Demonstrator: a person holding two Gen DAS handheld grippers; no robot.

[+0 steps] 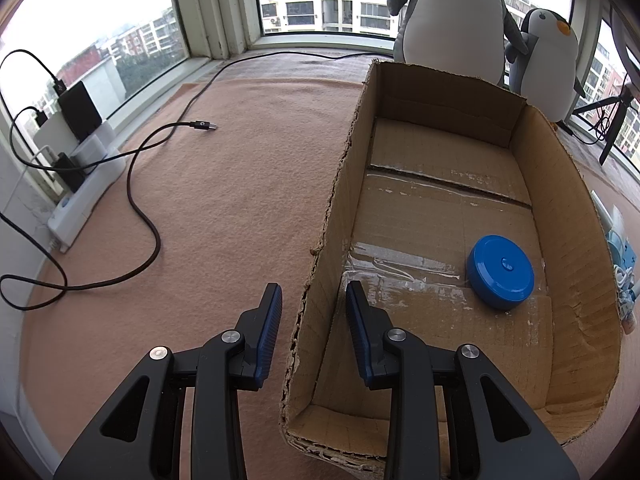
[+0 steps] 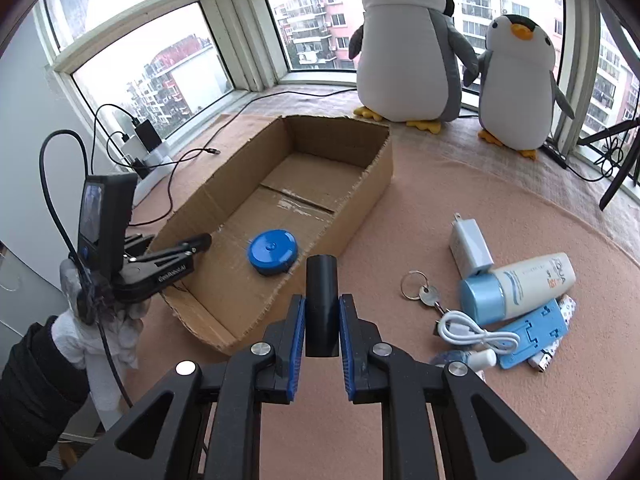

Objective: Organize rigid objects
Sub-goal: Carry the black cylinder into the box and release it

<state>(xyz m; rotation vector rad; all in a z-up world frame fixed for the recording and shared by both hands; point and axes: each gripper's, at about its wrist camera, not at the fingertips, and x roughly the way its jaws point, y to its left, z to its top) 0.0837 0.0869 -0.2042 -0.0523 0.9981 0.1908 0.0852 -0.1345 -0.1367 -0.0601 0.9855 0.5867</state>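
An open cardboard box (image 1: 568,240) (image 2: 360,204) lies on the pink cloth, with a round blue case (image 1: 501,272) (image 2: 273,252) inside near its front. My left gripper (image 1: 313,300) is open and straddles the box's left wall, which stands between its fingers. In the right wrist view the left gripper (image 2: 188,248) shows at the box's near left corner. My right gripper (image 2: 321,312) is shut on a black cylinder (image 2: 321,304), held above the cloth just in front of the box's near wall.
To the right of the box lie a white charger (image 2: 470,246), keys on a ring (image 2: 420,288), a cream tube with blue cap (image 2: 520,284), a white cable (image 2: 472,330) and a blue stand (image 2: 532,332). Two plush penguins (image 2: 408,40) stand by the window. A black cable (image 1: 144,216) and power strip (image 1: 84,196) lie left.
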